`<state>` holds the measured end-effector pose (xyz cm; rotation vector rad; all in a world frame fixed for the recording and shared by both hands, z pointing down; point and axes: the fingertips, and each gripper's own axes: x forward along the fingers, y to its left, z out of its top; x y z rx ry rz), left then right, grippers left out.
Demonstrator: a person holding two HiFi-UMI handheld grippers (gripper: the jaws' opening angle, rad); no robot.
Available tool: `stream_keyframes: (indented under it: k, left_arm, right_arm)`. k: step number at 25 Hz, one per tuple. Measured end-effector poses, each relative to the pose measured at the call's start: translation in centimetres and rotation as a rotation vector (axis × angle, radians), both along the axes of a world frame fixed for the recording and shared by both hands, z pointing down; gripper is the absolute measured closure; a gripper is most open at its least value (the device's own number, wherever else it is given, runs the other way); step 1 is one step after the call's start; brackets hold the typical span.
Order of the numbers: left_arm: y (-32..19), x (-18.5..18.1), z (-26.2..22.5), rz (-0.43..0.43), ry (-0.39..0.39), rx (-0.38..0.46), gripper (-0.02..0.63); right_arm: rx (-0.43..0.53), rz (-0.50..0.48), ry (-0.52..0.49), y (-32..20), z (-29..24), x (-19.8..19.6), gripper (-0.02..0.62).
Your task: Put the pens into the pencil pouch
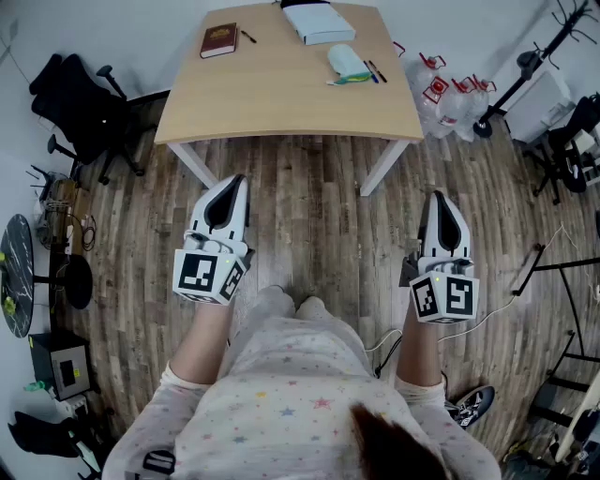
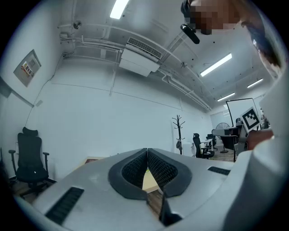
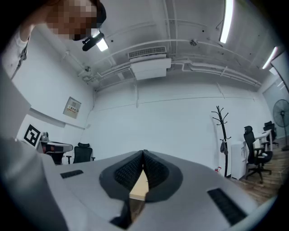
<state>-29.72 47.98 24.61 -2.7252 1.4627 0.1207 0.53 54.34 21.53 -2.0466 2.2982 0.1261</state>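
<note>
A pale blue pencil pouch (image 1: 347,62) lies on the far right of a wooden table (image 1: 281,94). Two dark pens (image 1: 374,71) lie just right of it, and another pen (image 1: 247,37) lies near a dark red book (image 1: 218,40). My left gripper (image 1: 233,181) and right gripper (image 1: 442,199) are held level over the wood floor, well short of the table. Both are shut with nothing between the jaws. In the left gripper view the left gripper (image 2: 147,151) has its tips meeting; in the right gripper view the right gripper (image 3: 143,153) has too.
A white box (image 1: 319,22) sits at the table's far edge. A black office chair (image 1: 80,108) stands left of the table. Plastic bottles (image 1: 445,94) and a stand are on the floor to the right. Cables and equipment line both sides.
</note>
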Motion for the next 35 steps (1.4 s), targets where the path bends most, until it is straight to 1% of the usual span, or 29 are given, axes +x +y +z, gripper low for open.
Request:
stream_keyframes:
  k: [5,8,11,13,14,15,16,17,19,23,27,31,35]
  left_arm:
    - [0.8,0.9,0.2,-0.001,-0.007,0.0,0.592]
    - [0.9,1.4,0.7,-0.011,-0.024,-0.017,0.592]
    - [0.9,2.2,1.3,0.003,-0.033,-0.052,0.59]
    - [0.9,2.8,1.5,0.016,-0.016,-0.07,0.586]
    - [0.9,3.0,1.7,0.017,-0.009,-0.081,0.552]
    - [0.8,3.2,1.9,0.016,-0.009,-0.093,0.478]
    - [0.6,3.4,2.1,0.014,-0.013,-0.106,0.422]
    - [0.5,3.6,2.4,0.01,-0.019,-0.118,0.386]
    - [0.2,3.8,2.8,0.001,-0.029,-0.134,0.356]
    - [-1.1,4.5,3.0,-0.005,-0.03,-0.147,0.344]
    - [-3.5,5.1,3.2,0.004,-0.031,-0.148,0.344]
    - [-7.1,5.7,3.6,0.012,-0.024,-0.156,0.344]
    - [-11.8,6.2,3.3,0.022,-0.016,-0.156,0.344]
  right_arm:
    - [-0.012,0.0,0.0,0.8,0.4,0.4,0.594]
    - [-0.042,-0.01,-0.011,0.8,1.2,0.5,0.593]
    - [-0.071,-0.034,-0.034,0.8,1.8,0.5,0.557]
    - [-0.092,-0.048,-0.041,0.6,2.3,0.6,0.507]
    - [-0.102,-0.054,-0.046,0.5,2.6,0.6,0.479]
    - [-0.111,-0.057,-0.053,0.4,2.8,0.6,0.448]
    - [-0.119,-0.06,-0.062,0.2,3.0,0.7,0.418]
    - [-0.127,-0.064,-0.072,0.1,3.3,0.7,0.392]
    - [-0.137,-0.075,-0.093,-0.2,3.6,0.6,0.358]
    - [-0.139,-0.078,-0.092,-1.6,3.6,1.0,0.321]
    - [-0.137,-0.064,-0.091,-3.7,3.7,1.5,0.318]
    - [-0.144,-0.053,-0.102,-6.6,4.1,2.0,0.318]
    - [-0.156,-0.06,-0.094,-11.3,4.0,2.0,0.319]
